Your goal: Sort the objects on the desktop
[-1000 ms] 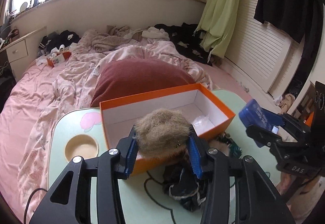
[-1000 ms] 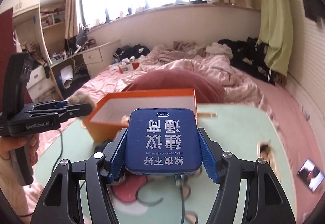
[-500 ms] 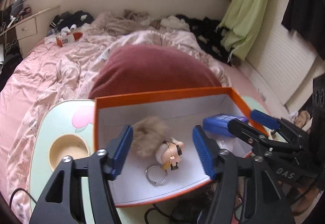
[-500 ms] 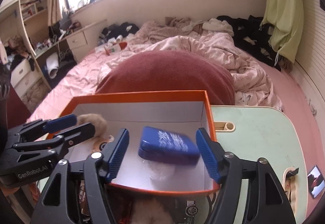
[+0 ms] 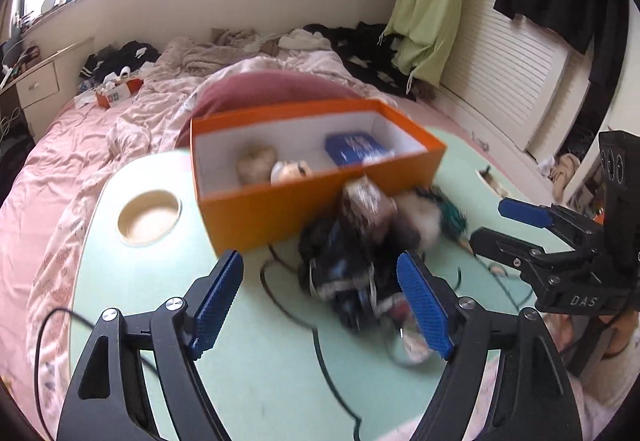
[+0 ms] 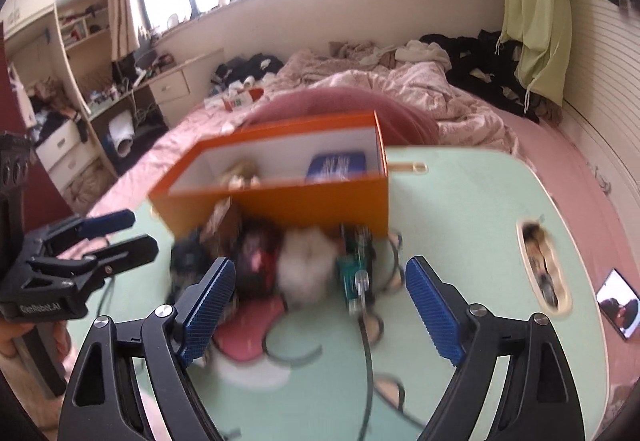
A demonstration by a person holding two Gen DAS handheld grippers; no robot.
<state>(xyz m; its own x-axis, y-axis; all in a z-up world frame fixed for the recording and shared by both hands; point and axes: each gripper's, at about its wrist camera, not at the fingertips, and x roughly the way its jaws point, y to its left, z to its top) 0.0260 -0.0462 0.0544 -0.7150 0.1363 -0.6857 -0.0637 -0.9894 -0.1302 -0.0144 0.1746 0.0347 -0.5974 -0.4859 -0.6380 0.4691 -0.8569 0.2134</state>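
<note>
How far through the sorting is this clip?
Partly done: the furry keychain and the blue case lie in the orange box. Nothing is in hand; the left gripper and right gripper are empty, jaws opening. A blurred pile remains on the green table.

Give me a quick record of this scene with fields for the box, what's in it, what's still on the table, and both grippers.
box: orange box open on the green table
in box: blue tin, furry keychain toy
left on table: blurred pile of small items in front of the box
left gripper: empty, opening, above the pile
right gripper: empty, opening, above the pile
</note>
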